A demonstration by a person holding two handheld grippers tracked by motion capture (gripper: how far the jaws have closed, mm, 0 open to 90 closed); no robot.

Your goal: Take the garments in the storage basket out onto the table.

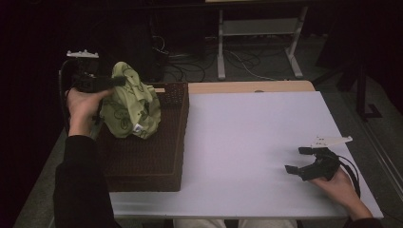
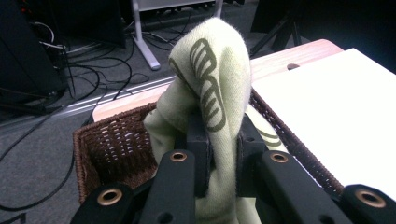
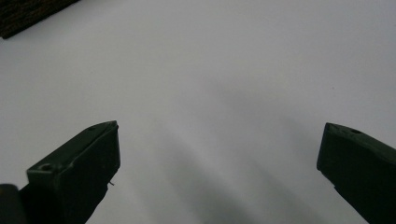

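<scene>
A pale green cloth (image 1: 130,107) with dark olive printed shapes hangs bunched over a dark brown wicker basket (image 1: 147,156) at the table's left. My left gripper (image 1: 116,81) is shut on the cloth's top, holding it up above the basket. In the left gripper view the cloth (image 2: 212,88) is pinched between the two black jaws and drapes down over them, with the basket rim (image 2: 112,135) behind. My right gripper (image 1: 297,160) rests low over the white table top (image 1: 247,142) near the front right, open, nothing between its fingers (image 3: 79,172).
A wooden strip (image 1: 252,87) runs along the table's far edge. Beyond it are a metal stand (image 1: 259,42) and loose cables (image 1: 190,66) on a dark floor. The wide white surface lies between basket and right gripper.
</scene>
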